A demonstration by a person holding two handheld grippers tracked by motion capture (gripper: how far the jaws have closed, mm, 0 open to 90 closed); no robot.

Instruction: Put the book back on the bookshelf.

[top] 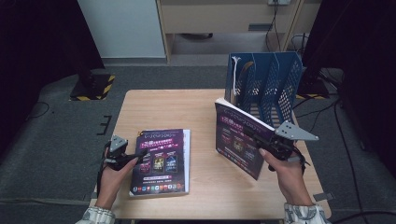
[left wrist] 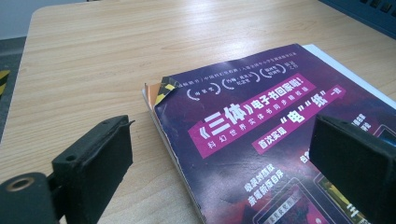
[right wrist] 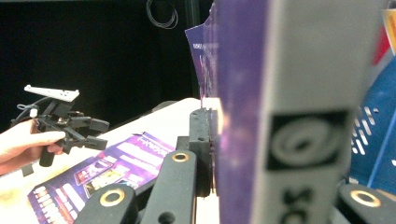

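The purple book (top: 240, 140) is up in the air, standing on its edge, and the right gripper (top: 273, 140) has its jaws clamped on it. From the high view, the book hangs over the right side of the wooden surface (top: 201, 116), just in front of the blue file rack (top: 266, 81). The rack stands at the far right corner and has open slots. I think the step in hand is carrying this book to the rack. Next, the book has to stay upright and line up with one slot, then slide in between the blue walls. The slots look narrow, so the book's corners could bump a wall. A second purple book (top: 161, 161) lies flat near the front left, and the left gripper (top: 133, 157) rests at its left edge. The middle of the surface is bare, so there is room to move there.

In the left gripper view, the jaws stand apart. One pad is over bare wood and one is over the flat book (left wrist: 261, 135). The book's near corner is bent and worn. Nothing is pinched yet.

In the right gripper view, the held book (right wrist: 261, 93) stands very close, with its spine facing us. The jaws press on its sides. The blue rack (right wrist: 378, 126) is just beside it on the right. Far off, the left gripper (right wrist: 95, 133) sits over the flat book (right wrist: 107, 172).
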